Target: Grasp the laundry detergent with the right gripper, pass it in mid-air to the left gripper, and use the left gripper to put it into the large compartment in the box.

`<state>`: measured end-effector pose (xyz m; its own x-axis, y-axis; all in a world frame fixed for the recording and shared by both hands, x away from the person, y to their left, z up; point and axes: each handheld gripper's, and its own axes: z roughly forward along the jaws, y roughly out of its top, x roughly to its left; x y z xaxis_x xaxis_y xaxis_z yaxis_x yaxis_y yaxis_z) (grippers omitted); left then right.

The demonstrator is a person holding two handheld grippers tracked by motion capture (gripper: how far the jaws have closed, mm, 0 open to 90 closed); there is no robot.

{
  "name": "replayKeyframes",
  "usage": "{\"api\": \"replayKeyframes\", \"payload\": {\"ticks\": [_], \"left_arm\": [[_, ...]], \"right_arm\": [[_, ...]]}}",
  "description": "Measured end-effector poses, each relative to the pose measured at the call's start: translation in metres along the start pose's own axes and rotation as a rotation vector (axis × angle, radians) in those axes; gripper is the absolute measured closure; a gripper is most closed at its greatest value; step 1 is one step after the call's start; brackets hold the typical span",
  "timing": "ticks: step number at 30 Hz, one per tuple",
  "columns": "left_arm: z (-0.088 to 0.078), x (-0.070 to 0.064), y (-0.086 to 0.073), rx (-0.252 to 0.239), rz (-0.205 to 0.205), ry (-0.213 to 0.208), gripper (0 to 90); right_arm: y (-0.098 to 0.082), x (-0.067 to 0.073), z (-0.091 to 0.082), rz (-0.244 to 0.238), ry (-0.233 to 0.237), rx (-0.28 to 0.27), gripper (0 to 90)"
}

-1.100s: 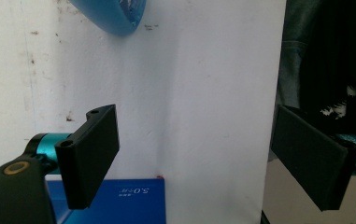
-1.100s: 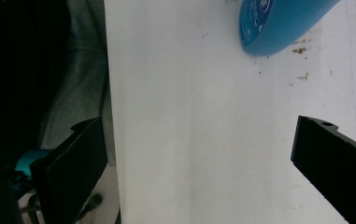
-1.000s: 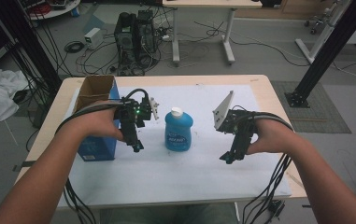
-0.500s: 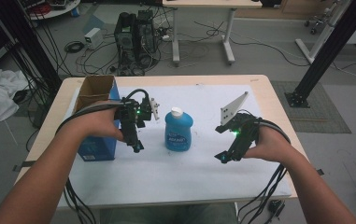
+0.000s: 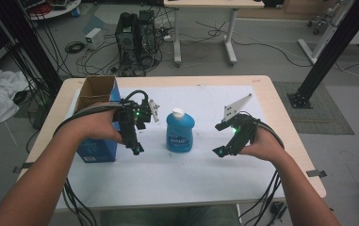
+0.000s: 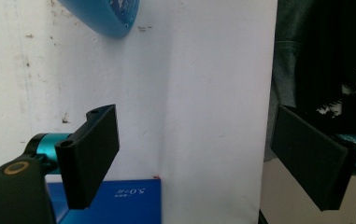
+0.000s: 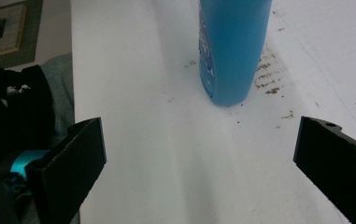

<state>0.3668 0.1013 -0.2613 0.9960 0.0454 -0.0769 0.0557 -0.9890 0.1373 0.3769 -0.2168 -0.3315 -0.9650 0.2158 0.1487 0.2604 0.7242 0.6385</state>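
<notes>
1. The blue bottle (image 5: 180, 132) with its white cap is standing upright near the middle of the white sheet (image 5: 200, 179) that is covering the table (image 5: 290, 136), between your two hands.
2. You are holding the left gripper (image 5: 136, 148) just left of the bottle, tips pointing down at the sheet and apart from the bottle.
3. In the left gripper view its jaws are standing apart with only bare white sheet between them; the bottle's rounded blue base (image 6: 105, 16) is showing at the top edge, well beyond the tips.
4. A blue carton (image 5: 97, 120), open at the top, is sitting right behind your left hand (image 5: 99, 127), near the table's left edge.
5. You are keeping the right gripper (image 5: 218, 151) low over the sheet to the right of the bottle, tilted toward it but not touching it.
6. In the right gripper view its jaws are standing wide apart and gripping nothing; the bottle (image 7: 231, 51) is rising ahead of them, beyond the gap.
</notes>
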Motion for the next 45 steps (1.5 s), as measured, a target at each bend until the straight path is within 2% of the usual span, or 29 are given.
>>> {"api": "replayKeyframes", "payload": {"ticks": [6,8,9,12,13,16,25,26,27,29,30,31,45], "left_arm": [[0.002,0.0,-0.004,-0.008,-0.013,0.0,15.8],[0.002,0.0,-0.005,-0.002,-0.015,-0.001,15.8],[0.002,0.0,-0.005,-0.009,-0.016,-0.002,15.8],[0.002,-0.001,-0.006,-0.011,-0.017,-0.002,15.8],[0.002,-0.001,-0.006,0.0,-0.008,0.0,15.8],[0.002,-0.001,-0.006,-0.002,-0.01,0.001,15.8],[0.005,-0.001,-0.006,-0.001,-0.012,0.0,15.8],[0.006,-0.001,-0.007,0.0,-0.013,-0.001,15.8],[0.007,-0.001,-0.007,-0.002,-0.013,-0.005,15.8],[0.008,-0.001,-0.008,-0.007,-0.02,-0.007,15.8],[0.009,-0.001,-0.008,-0.01,-0.021,-0.01,15.8],[0.008,-0.001,-0.008,-0.002,-0.015,-0.009,15.8],[0.011,0.002,-0.009,0.005,-0.021,-0.022,15.8]], "right_arm": [[0.001,-0.014,0.013,0.012,0.004,-0.002,1.4],[0.003,-0.017,0.018,0.008,-0.004,-0.006,1.4],[0.004,-0.02,0.021,-0.016,-0.006,-0.018,1.4],[0.007,-0.023,0.028,-0.006,-0.013,-0.011,1.4],[0.007,-0.025,0.031,-0.021,-0.009,-0.011,1.4],[0.008,-0.026,0.037,0.001,-0.013,-0.002,1.4],[0.014,-0.031,0.056,-0.017,-0.013,-0.016,1.4],[0.015,-0.031,0.058,0.001,-0.015,-0.011,1.4],[0.015,-0.033,0.061,-0.015,-0.017,-0.018,1.4],[0.016,-0.035,0.064,-0.013,-0.019,-0.026,1.4],[0.016,-0.037,0.066,-0.036,-0.017,-0.032,1.4],[0.017,-0.037,0.068,-0.02,-0.016,-0.037,1.4],[0.02,-0.043,0.084,-0.034,0.0,-0.094,1.4]]}}
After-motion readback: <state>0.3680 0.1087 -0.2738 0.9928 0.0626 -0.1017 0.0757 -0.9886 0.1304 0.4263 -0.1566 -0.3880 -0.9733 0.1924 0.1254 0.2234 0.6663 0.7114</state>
